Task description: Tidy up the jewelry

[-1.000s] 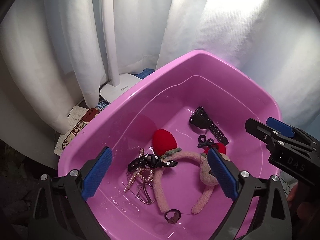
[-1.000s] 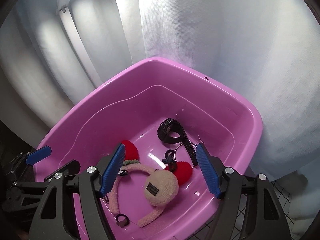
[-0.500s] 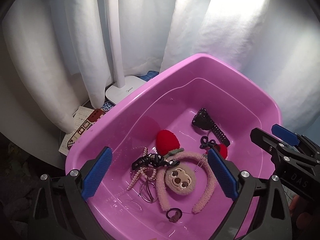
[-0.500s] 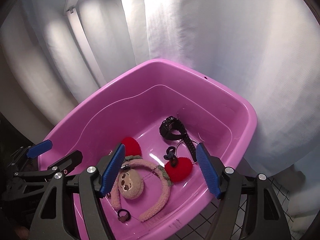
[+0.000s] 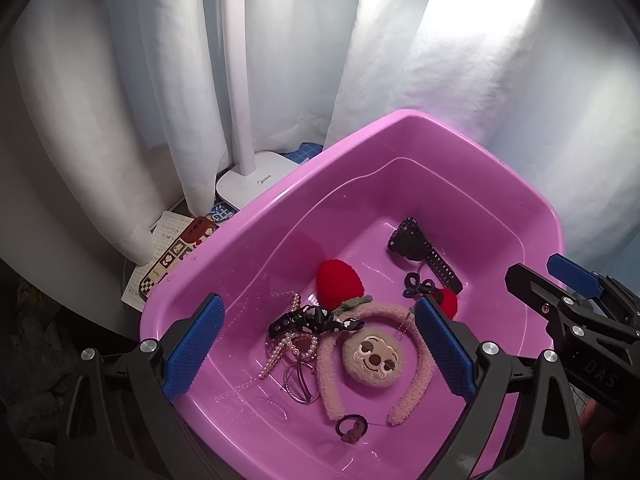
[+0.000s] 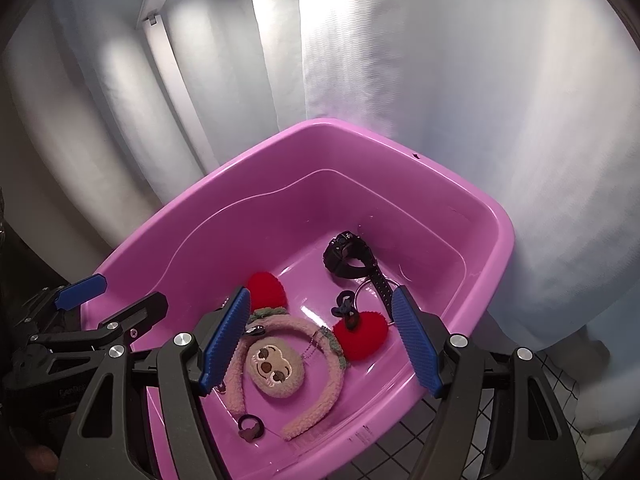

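Inside the pink basin (image 5: 256, 216), a plush headband (image 5: 372, 356), black watch (image 5: 420, 250) and what looks like pearl beads (image 5: 286, 350) lie below both grippers (image 5: 316, 350) (image 6: 318, 340), fingers wide, holding nothing.

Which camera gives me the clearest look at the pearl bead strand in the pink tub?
The left wrist view: the white pearl bead strand lies in full sight under the black patterned bow. In the right wrist view a blue tong pad of the right gripper hides it.
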Demonstrator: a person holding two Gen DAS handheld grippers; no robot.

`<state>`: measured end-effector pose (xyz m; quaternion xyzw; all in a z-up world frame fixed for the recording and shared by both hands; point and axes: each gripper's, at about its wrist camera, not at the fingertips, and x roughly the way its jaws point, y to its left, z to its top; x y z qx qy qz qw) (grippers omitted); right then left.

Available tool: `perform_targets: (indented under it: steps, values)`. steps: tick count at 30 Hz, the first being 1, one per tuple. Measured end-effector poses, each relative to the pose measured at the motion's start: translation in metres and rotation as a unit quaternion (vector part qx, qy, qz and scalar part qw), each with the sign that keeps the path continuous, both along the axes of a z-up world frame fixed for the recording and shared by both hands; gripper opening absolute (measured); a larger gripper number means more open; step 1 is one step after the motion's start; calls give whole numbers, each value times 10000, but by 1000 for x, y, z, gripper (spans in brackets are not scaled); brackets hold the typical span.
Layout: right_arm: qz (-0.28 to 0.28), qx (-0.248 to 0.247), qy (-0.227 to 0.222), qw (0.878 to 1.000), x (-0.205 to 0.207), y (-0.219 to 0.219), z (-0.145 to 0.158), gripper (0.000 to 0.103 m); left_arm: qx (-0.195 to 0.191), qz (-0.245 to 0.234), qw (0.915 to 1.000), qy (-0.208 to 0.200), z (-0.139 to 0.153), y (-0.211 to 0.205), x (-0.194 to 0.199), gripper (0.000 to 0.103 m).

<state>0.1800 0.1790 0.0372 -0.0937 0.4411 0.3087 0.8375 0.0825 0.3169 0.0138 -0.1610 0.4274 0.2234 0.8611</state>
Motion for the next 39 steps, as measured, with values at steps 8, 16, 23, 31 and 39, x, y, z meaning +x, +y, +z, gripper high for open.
perform_targets:
  steps: [8,16,23,31,39]
  values:
    - [-6,-3,-8,10000,-2,0,0,70,-76,24,10000,0,0,2,-1,94]
    - [-1,-9,-34,10000,-3,0,2,70,-51,27,10000,-19,1,1,-1,94]
    - [12,-1,-46,10000,-3,0,3,70,-50,8,10000,-11,0,-1,-1,94]
    - [15,-2,-49,10000,-3,0,3,70,-97,22,9999,11,0,-1,-2,94]
    - [32,-22,-55,10000,-4,1,3,70,-191,47,9998,39,-4,0,-4,97]
